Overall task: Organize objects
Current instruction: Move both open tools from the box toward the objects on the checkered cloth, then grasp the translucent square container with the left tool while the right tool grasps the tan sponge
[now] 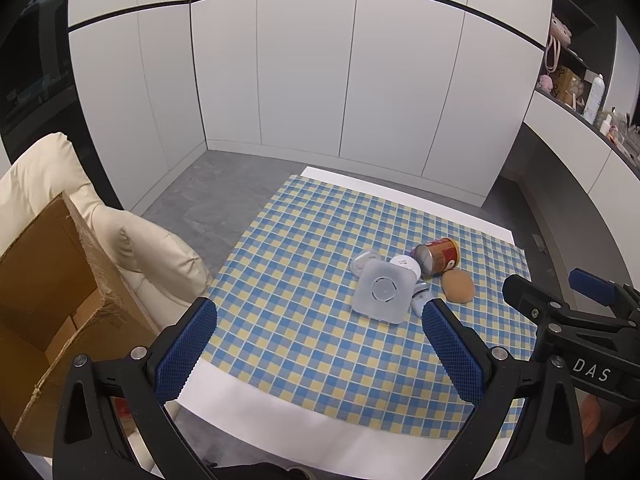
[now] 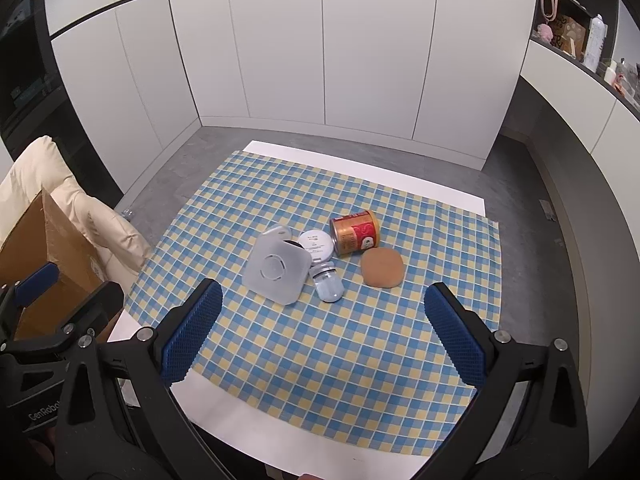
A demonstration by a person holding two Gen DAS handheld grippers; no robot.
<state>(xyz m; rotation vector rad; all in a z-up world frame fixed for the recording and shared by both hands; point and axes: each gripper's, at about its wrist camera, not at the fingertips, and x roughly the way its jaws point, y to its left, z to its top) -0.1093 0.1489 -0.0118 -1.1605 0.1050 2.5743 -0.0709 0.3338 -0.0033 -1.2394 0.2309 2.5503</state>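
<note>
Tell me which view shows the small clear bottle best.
The right wrist view: the small clear bottle lies fully exposed beside the square translucent container. In the left wrist view, that container and a jaw pad hide most of it.

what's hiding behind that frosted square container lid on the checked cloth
Behind the frosted square lid a second frosted container peeks out, and a round white tin beside it. A small clear bottle lies against the lid's right edge. The lid covers their near sides and whatever lies beneath it.
</note>
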